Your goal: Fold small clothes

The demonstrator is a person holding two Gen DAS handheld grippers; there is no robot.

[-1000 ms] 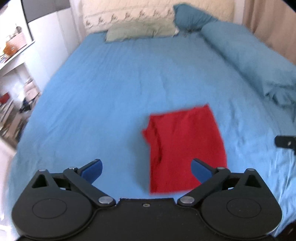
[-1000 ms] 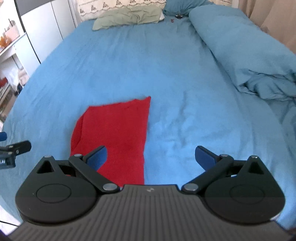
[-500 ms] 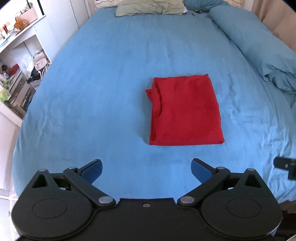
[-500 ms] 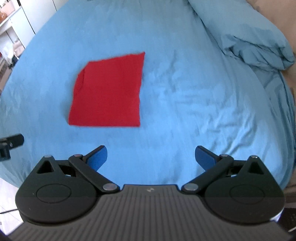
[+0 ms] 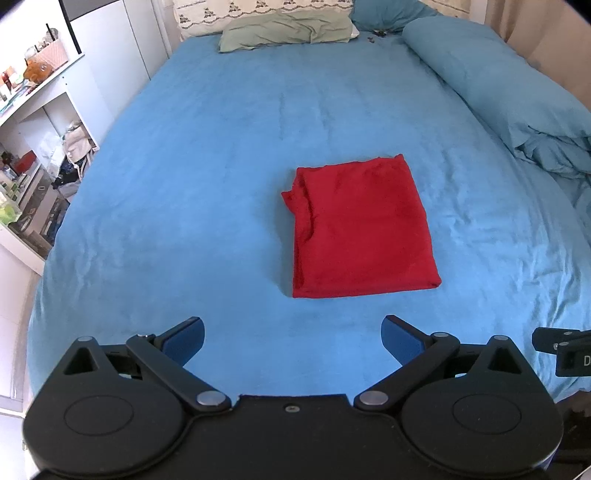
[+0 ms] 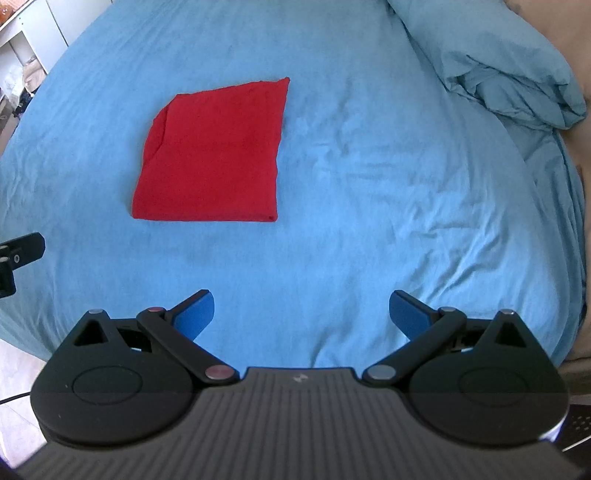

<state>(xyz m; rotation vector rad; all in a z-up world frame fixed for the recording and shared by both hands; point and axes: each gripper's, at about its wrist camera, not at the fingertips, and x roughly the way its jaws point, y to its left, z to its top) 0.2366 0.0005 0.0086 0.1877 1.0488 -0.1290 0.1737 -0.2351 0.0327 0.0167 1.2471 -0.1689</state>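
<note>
Folded red cloth (image 5: 360, 229) lies beyond both empty, spread jaws

Left wrist camera rides behind the left gripper (image 5: 291, 334), its blue-padded fingers spread at the frame's bottom, looking from the foot of the bed with its blue sheet (image 5: 207, 155) up its length, far enough back to take in the pale green pillow (image 5: 286, 33) and the white open shelving (image 5: 35, 122). Right wrist camera sits behind the right gripper (image 6: 301, 312), tilted more steeply down, the rumpled blue duvet (image 6: 491, 55) on its right. Both views share the folded red cloth square (image 5: 360, 229) (image 6: 214, 155), lying well ahead of the fingertips, and each catches the other gripper's edge.
</note>
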